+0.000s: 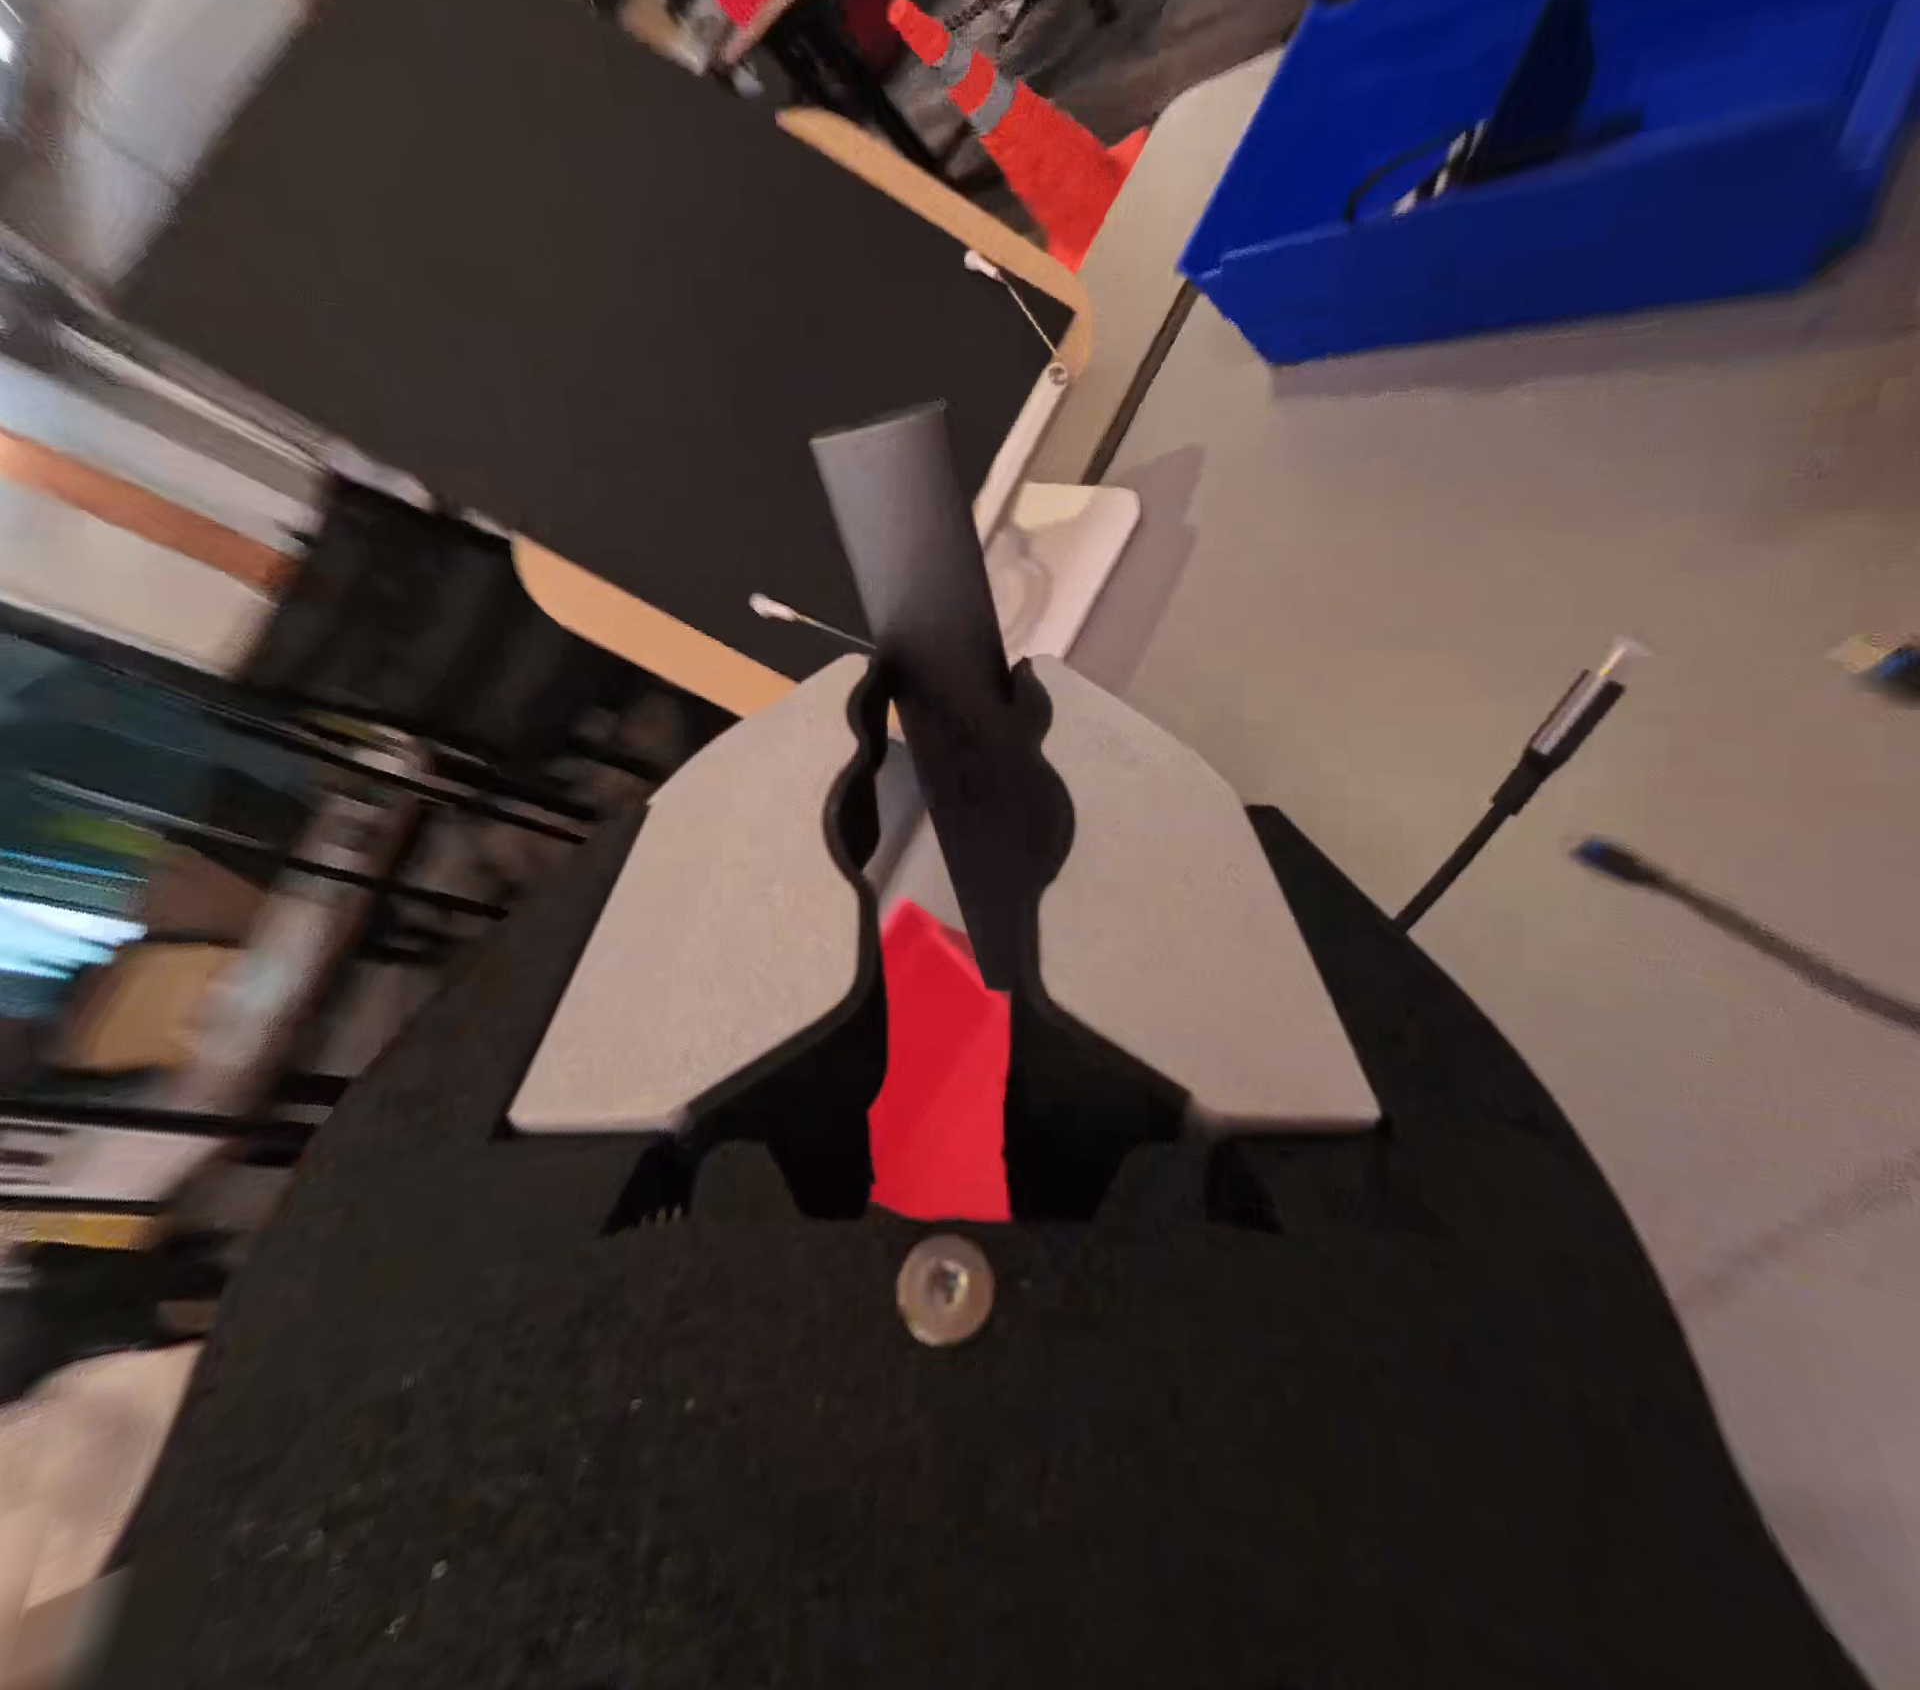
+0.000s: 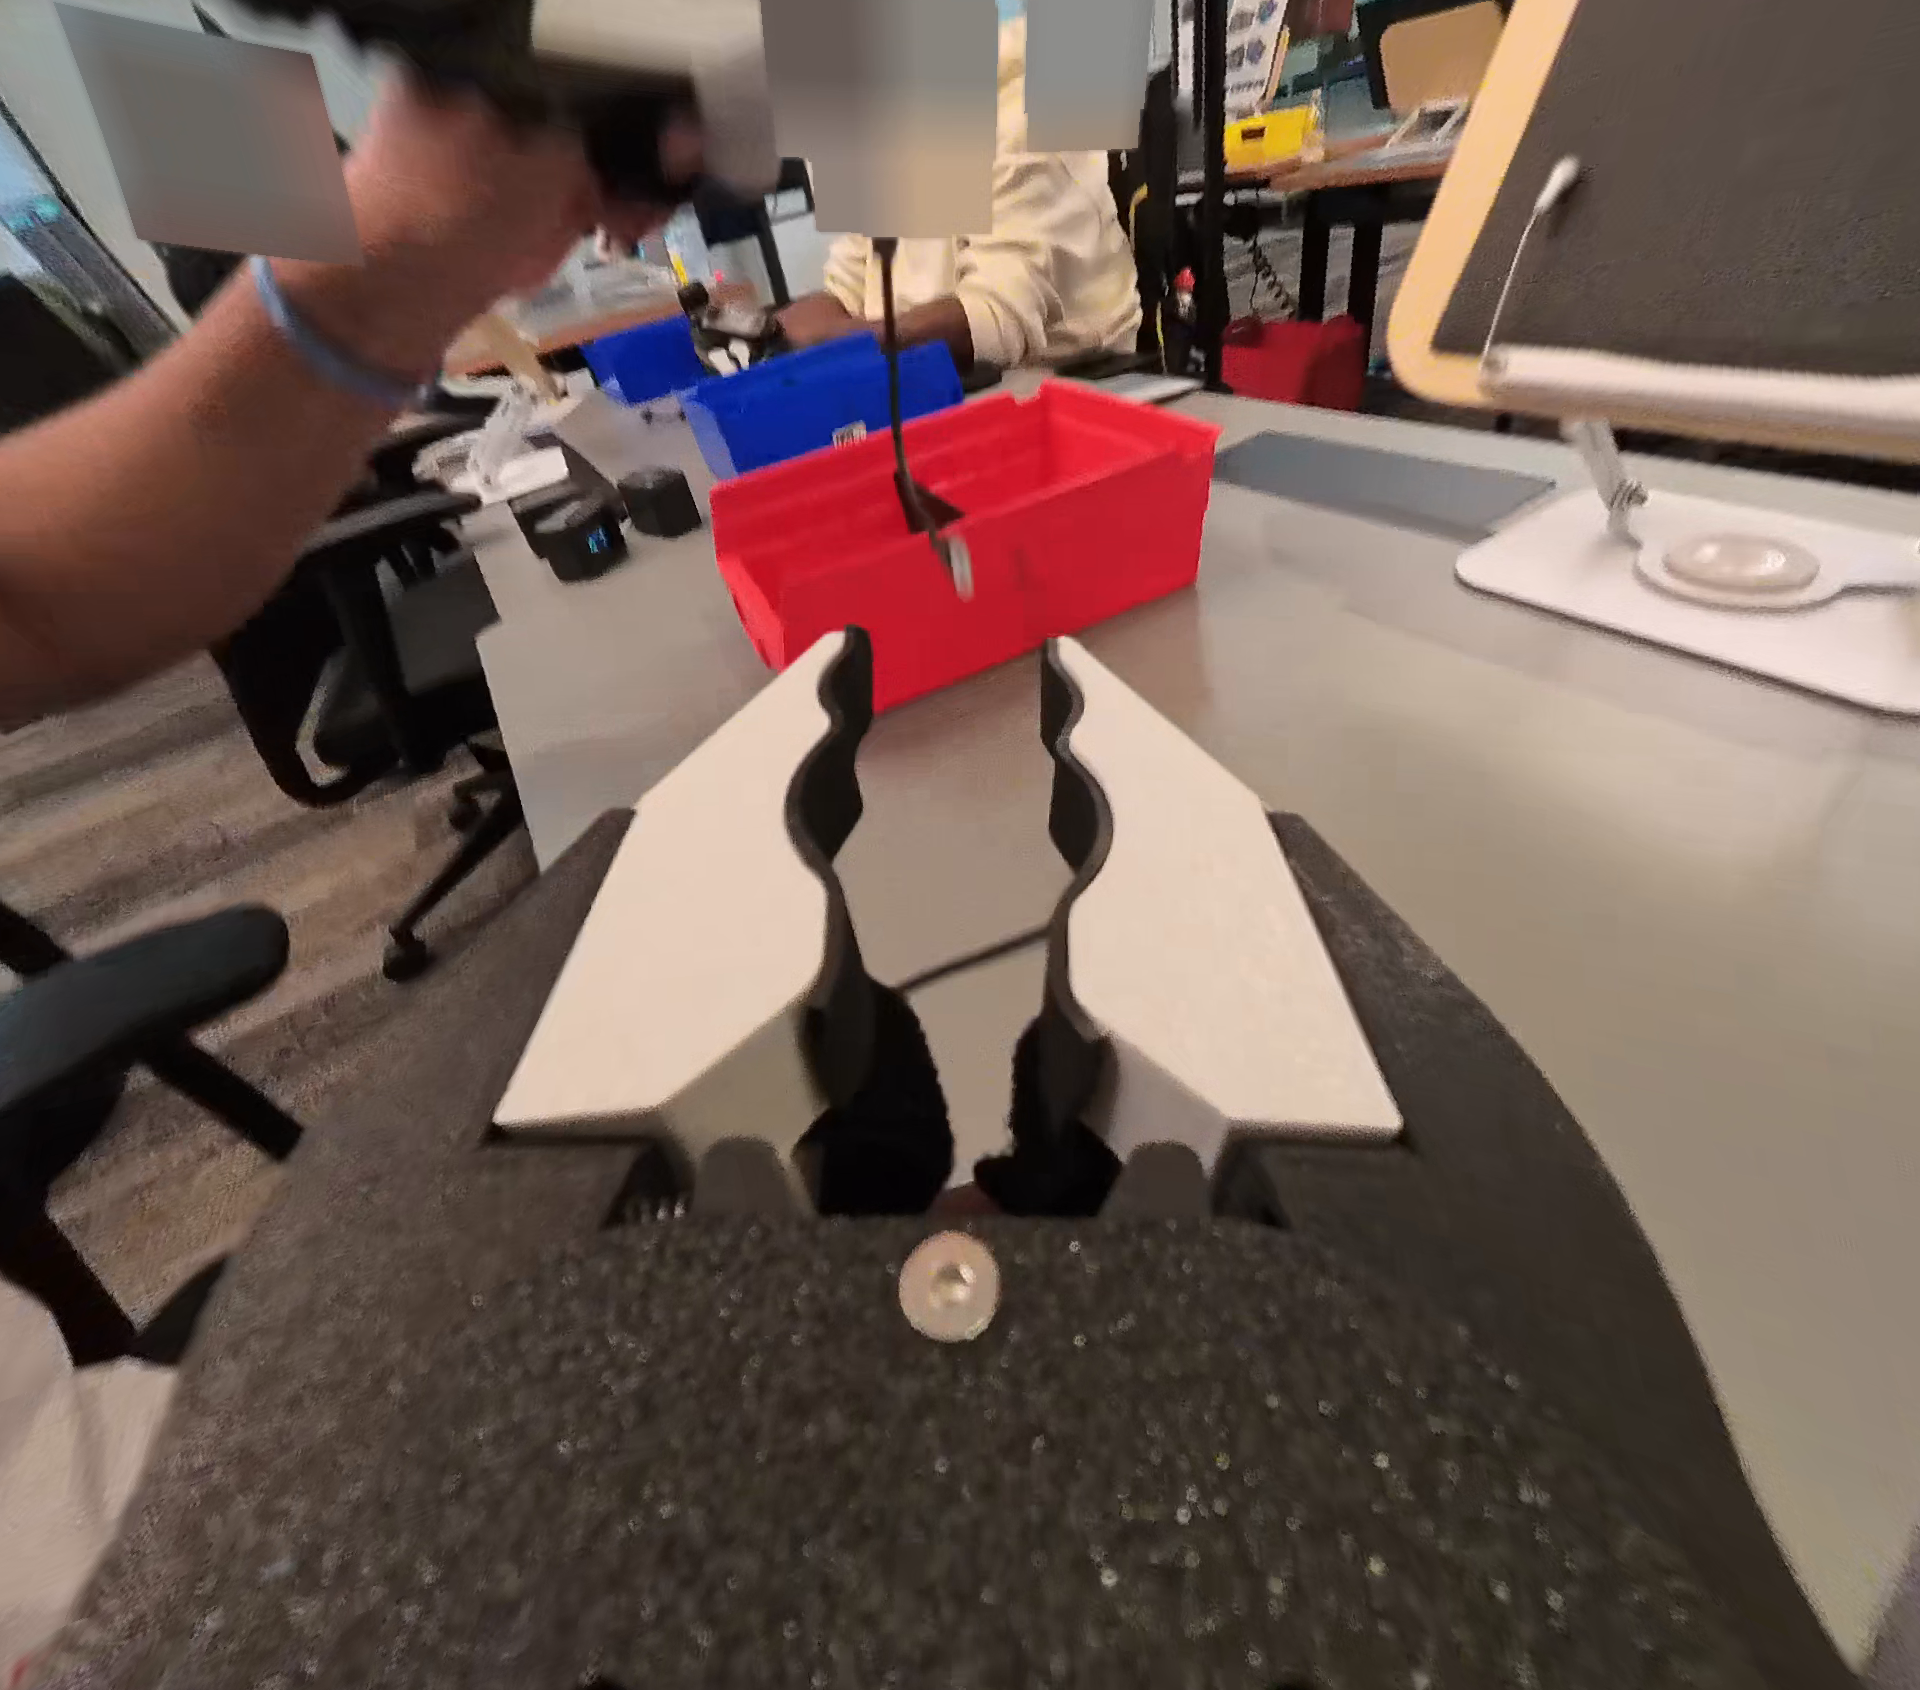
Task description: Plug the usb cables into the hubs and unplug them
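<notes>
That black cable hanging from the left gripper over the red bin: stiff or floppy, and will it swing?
Probably floppy: the cable hangs nearly straight down from the left gripper, bending slightly above its plug. It will likely swing, since the plug hangs free above the red bin. It looks light.

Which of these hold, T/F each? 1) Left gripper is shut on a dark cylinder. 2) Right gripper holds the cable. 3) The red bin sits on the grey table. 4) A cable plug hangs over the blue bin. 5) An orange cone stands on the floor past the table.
1) True: the left gripper is shut on the dark cylinder.
2) False: the right gripper is open and empty.
3) True: the red bin sits on the grey table.
4) False: the cable plug hangs over the red bin, not the blue bin.
5) True: the orange cone stands beyond the table edge.
</notes>
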